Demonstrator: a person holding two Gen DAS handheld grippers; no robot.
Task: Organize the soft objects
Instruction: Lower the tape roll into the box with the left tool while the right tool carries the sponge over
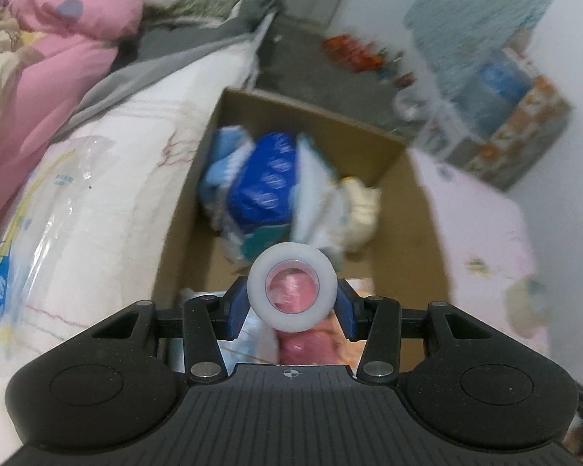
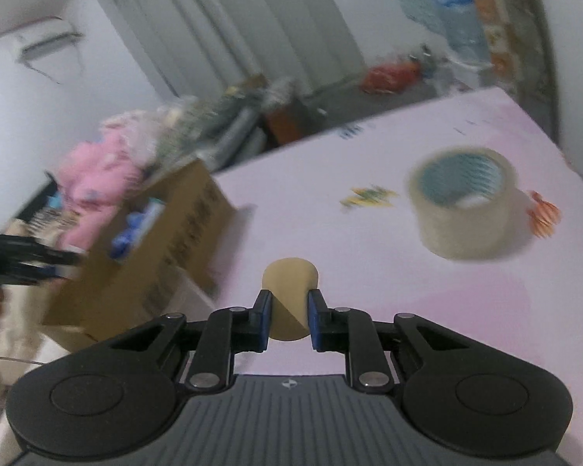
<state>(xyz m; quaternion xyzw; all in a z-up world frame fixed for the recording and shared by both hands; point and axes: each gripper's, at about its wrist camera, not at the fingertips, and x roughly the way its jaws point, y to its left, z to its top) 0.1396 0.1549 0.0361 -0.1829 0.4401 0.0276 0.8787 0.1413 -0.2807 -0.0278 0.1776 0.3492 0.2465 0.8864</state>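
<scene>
My left gripper [image 1: 292,310] is shut on a small white tape roll [image 1: 292,286] and holds it above the near end of an open cardboard box [image 1: 419,209]. Blue and white soft packs [image 1: 268,182] and a cream soft item [image 1: 363,209] lie in the box, and a pink item [image 1: 307,343] lies under the gripper. My right gripper [image 2: 289,324] is shut on a tan foam cylinder [image 2: 289,283] above the pink table [image 2: 369,272]. The same box shows at the left in the right wrist view [image 2: 167,240].
A large roll of clear packing tape [image 2: 464,202] stands on the table at right, with a small yellow wrapper [image 2: 367,196] and an orange item [image 2: 544,213] nearby. A bed with white and pink bedding [image 1: 97,155] flanks the box. Cluttered shelves [image 1: 505,116] stand behind.
</scene>
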